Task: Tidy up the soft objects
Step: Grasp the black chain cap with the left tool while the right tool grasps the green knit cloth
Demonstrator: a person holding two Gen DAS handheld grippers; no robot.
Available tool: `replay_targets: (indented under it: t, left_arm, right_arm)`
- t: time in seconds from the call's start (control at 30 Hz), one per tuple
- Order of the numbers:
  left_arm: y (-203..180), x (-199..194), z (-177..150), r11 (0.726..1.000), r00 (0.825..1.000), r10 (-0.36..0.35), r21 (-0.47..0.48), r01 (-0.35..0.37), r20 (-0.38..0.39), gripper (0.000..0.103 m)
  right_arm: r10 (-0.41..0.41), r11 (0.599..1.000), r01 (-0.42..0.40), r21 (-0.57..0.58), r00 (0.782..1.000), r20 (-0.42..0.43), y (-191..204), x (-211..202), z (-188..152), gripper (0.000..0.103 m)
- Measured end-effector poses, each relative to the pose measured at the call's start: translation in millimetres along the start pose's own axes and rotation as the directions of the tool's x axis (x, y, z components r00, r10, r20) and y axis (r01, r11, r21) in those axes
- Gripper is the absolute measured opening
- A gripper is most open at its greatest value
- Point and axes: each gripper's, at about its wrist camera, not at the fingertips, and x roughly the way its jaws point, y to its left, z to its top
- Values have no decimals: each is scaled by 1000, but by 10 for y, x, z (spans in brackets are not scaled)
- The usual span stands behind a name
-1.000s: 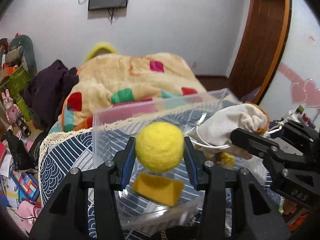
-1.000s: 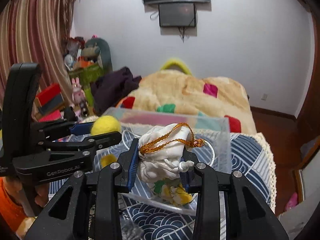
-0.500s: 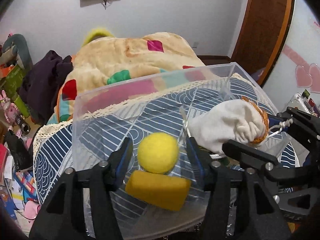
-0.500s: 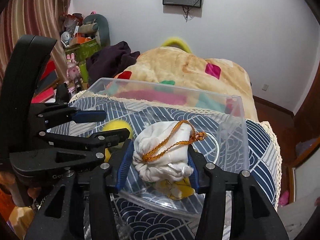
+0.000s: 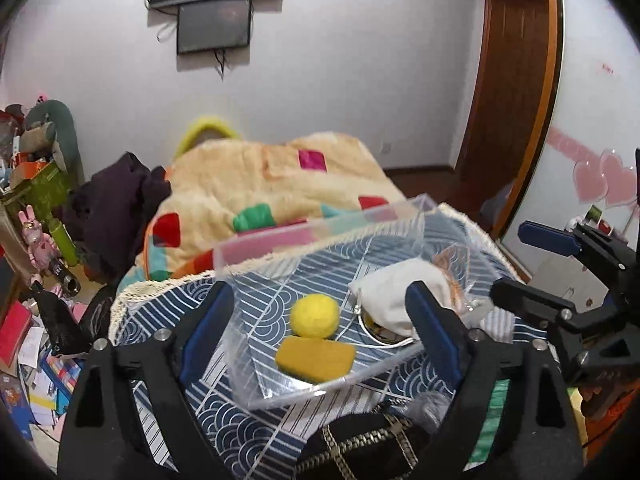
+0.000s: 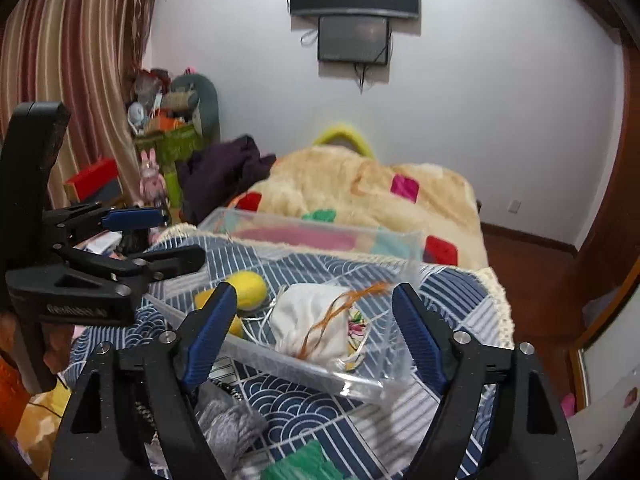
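A clear plastic bin (image 5: 320, 228) (image 6: 304, 364) stands on a blue patterned cloth. In it lie a yellow ball (image 5: 315, 316) (image 6: 248, 290), a yellow sponge block (image 5: 316, 358) and a white drawstring pouch (image 5: 400, 292) (image 6: 310, 326) with an orange cord. My left gripper (image 5: 320, 320) is open and empty, above the bin's near side. My right gripper (image 6: 316, 320) is open and empty, above the pouch. Each gripper shows in the other's view, the right one (image 5: 532, 268) open, the left one (image 6: 168, 240) open.
A grey knitted item (image 6: 228, 424), a green item (image 6: 304, 464) and a black item with a chain (image 5: 360, 444) lie on the cloth (image 5: 248, 428) in front of the bin. A patchwork blanket (image 5: 260, 188) covers the bed behind. Clutter stands at the left (image 5: 40, 208).
Both grippers have opened and drawn back. The yellow ball and the white pouch were let go and now lie in the bin.
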Motion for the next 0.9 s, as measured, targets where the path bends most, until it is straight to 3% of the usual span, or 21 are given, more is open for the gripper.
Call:
replay_targets:
  t: [0.1, 0.27, 0.43, 0.73, 0.8, 0.87, 0.9]
  left_arm:
    - [-21, -248, -78, 1000, 999, 4, 4, -4, 47, 97]
    - [-75, -484, -299, 1000, 998, 9, 28, -10, 58, 100]
    - [-78, -479, -589, 1000, 1000, 0, 14, 0, 6, 100]
    - [-117, -129, -1155, 999, 992, -13, -38, 8, -122, 100]
    - [-137, -87, -1234, 999, 992, -15, -37, 10, -124, 95]
    - [-158, -41, -1298, 999, 990, -29, -34, 25, -135, 76]
    - [-153, -12, -1324, 999, 989, -41, -40, 35, -145, 72]
  right_arm:
    - [-8, 1000, 8, 8, 999, 36, -18, -181, -51, 83]
    - [-13, 1000, 12, 27, 999, 42, -53, -310, -227, 85]
    - [-22, 999, 23, 31, 1000, -5, -23, -305, -495, 85]
    - [14, 996, -1, 93, 990, -142, 11, -68, -980, 85]
    - [17, 996, -1, 89, 984, -177, 38, 2, -1087, 85]
    - [9, 997, 6, 72, 980, -201, 72, 43, -1192, 85]
    - [8, 998, 6, 64, 977, -212, 91, 62, -1232, 84]
